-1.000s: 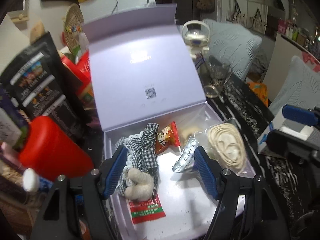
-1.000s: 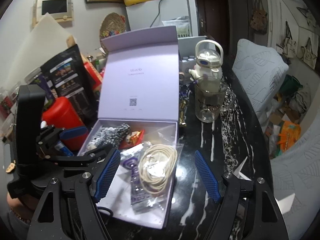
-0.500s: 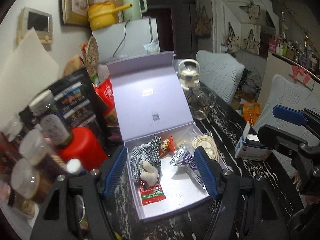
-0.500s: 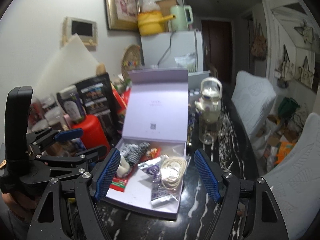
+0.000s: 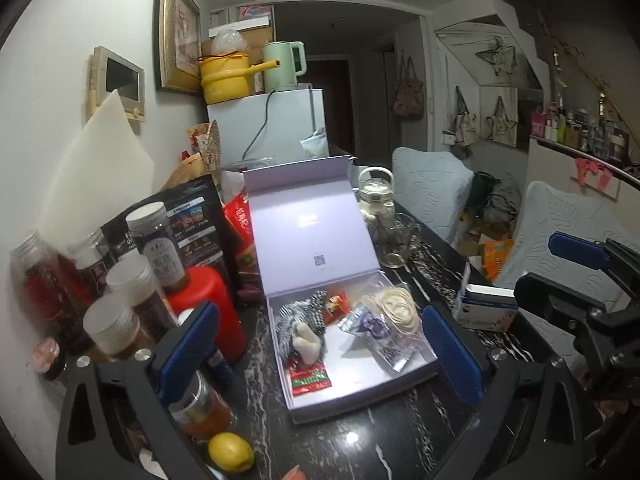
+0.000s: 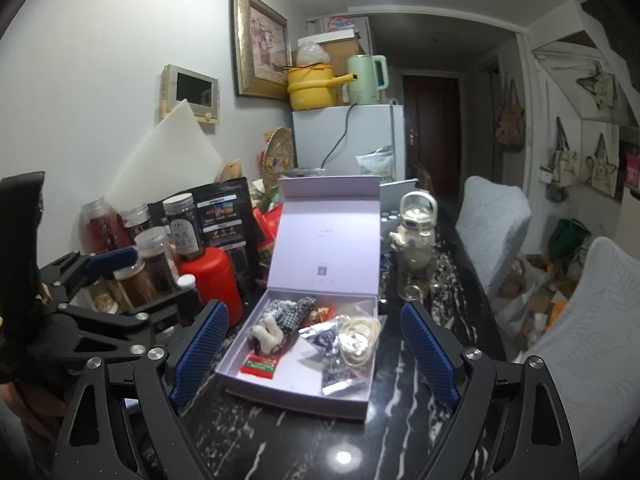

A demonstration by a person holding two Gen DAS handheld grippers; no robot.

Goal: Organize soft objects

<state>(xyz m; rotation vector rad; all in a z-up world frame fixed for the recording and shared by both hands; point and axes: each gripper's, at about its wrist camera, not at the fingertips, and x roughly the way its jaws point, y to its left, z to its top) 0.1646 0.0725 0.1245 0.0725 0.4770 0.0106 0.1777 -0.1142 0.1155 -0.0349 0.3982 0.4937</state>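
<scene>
An open lavender box [image 5: 362,394] lies on the black marbled table with its lid standing upright. Inside are a checked cloth [image 5: 304,312], a cream plush piece [image 5: 307,345], a red packet [image 5: 310,377], a silver-purple pouch [image 5: 376,332] and a coiled cream cord in clear wrap [image 5: 398,306]. My left gripper [image 5: 320,350] hovers back from the box, jaws opening, nothing between the pads. My right gripper [image 6: 316,342] also hangs short of the box [image 6: 296,396], jaws opening and holding nothing. Each gripper shows at the edge of the other's view.
Left of the box stand a red container [image 5: 208,300] and several lidded jars [image 5: 120,280]. A lemon [image 5: 230,452] lies near the front edge. A glass cup [image 5: 396,240], a teapot [image 5: 376,192] and a white-blue carton [image 5: 484,304] sit to the right. Cushioned chairs [image 5: 432,184] line the far side.
Both grippers have drawn back and upward from the box, so it looks smaller and farther. Both pairs of jaws now stand wider apart.
</scene>
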